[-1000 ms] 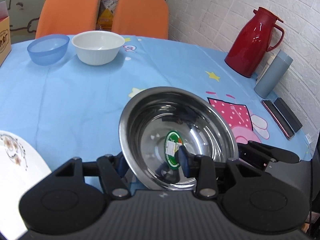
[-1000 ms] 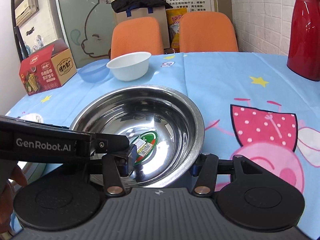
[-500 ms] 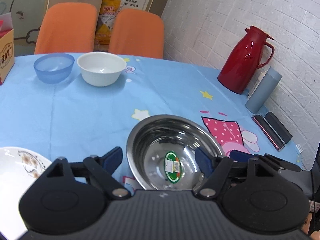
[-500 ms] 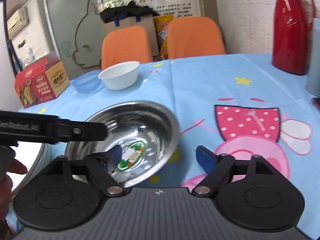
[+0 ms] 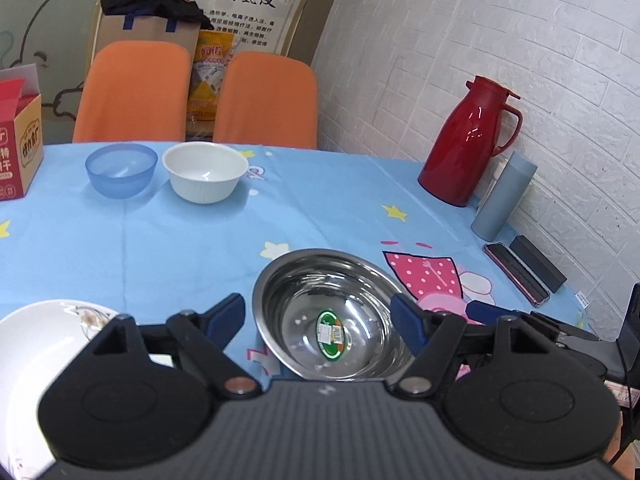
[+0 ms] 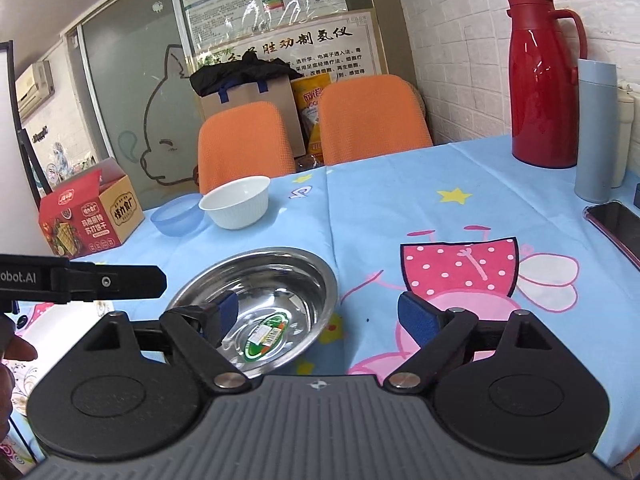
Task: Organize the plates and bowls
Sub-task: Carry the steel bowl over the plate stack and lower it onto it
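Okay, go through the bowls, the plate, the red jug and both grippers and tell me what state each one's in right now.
steel bowl: upright on the table, empty but for a sticker, not gripped
white bowl: upright, empty
blue bowl: upright, empty, beside the white bowl
plate: flat on the table, only partly in view
red jug: upright, lid shut
left gripper: open, holding nothing
right gripper: open, holding nothing

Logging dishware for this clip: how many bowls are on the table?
3. A translucent blue plastic bowl and a white ribbed ceramic bowl sit side by side at the far edge; a shiny stainless steel bowl sits near. Others may be out of view.
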